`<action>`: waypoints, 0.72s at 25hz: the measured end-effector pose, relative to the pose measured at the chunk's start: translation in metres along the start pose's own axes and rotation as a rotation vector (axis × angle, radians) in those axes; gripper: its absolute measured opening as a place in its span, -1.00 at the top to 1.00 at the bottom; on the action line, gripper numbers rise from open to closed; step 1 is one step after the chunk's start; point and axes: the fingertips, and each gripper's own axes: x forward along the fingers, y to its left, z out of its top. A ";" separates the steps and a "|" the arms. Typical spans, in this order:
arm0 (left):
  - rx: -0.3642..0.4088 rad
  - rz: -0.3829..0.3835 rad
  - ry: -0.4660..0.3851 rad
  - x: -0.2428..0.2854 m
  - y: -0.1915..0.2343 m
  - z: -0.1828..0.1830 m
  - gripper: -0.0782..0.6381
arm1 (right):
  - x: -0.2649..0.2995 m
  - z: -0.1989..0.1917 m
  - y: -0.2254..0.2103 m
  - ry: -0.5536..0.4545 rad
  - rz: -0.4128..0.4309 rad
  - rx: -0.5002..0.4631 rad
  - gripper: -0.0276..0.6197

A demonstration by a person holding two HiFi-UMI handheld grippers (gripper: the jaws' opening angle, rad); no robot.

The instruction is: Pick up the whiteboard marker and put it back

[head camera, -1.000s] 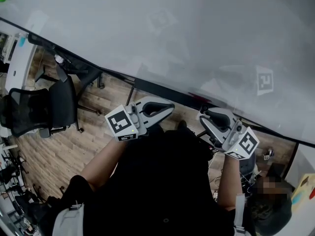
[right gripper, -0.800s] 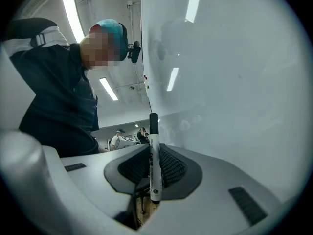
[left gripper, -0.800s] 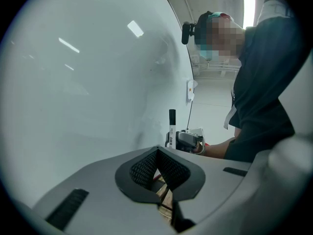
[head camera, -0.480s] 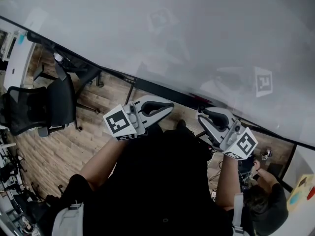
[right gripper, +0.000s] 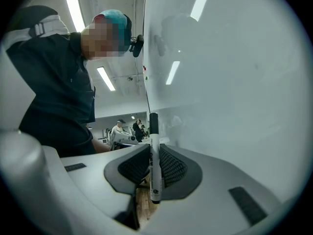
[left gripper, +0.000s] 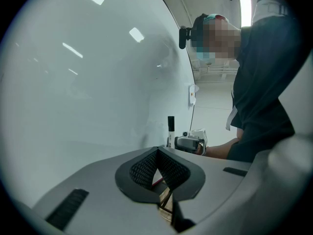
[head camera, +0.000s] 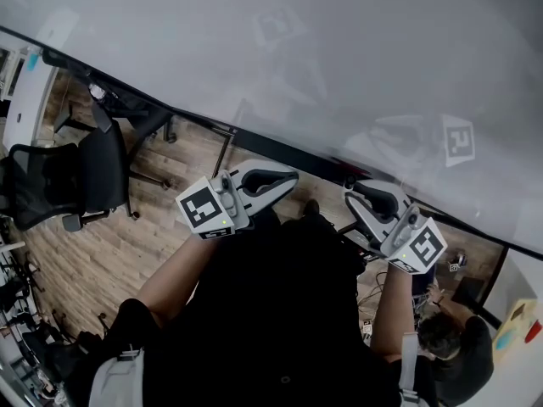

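1. The right tongs [right gripper: 152,154] are clamped on the whiteboard marker [right gripper: 155,177]. The marker stands nearly upright between the ribbed pads. Its black cap [right gripper: 153,124] points to 12 o'clock and its lower end hangs past the pads toward 6 o'clock.
2. The left tongs [left gripper: 157,155] are pinched together with nothing between them. In the left gripper view the held marker [left gripper: 170,130] shows at about 1 o'clock from them, standing above the right tongs [left gripper: 190,142].
3. In the head view the left tongs [head camera: 267,179] and right tongs [head camera: 377,200] are held side by side, the right at 3 o'clock of the left. The whiteboard [head camera: 339,75] fills everything toward 12 o'clock, and its dark lower edge [head camera: 280,153] runs just beyond both noses.
4. I judge that the pick-up is done and the step in hand is the return. No view shows a ledge or holder plainly, so find the resting place before moving.
5. To do it well:
   - Keep the squeeze steady, because the grip sits on the upper barrel and the long free end could swing.
   - The board [right gripper: 234,82] lies close at 3 o'clock of the marker, so bring the marker in slowly and keep the cap from scraping it.
   - Tilt the barrel to lie along its rest and let it bear weight before the right tongs open.
   - Open only a little, then draw straight back toward 6 o'clock.
6. Hold the left tongs apart from the path so they do not knock the marker.
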 end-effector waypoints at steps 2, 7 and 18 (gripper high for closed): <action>0.009 -0.003 -0.005 -0.003 0.001 -0.002 0.75 | 0.004 -0.002 0.001 0.010 0.003 0.004 0.69; -0.006 0.025 -0.010 -0.014 0.015 -0.003 0.75 | 0.019 -0.012 0.004 0.050 0.016 -0.018 0.69; -0.015 0.037 -0.030 -0.019 0.012 -0.006 0.75 | 0.028 -0.031 0.001 0.209 -0.040 -0.104 0.69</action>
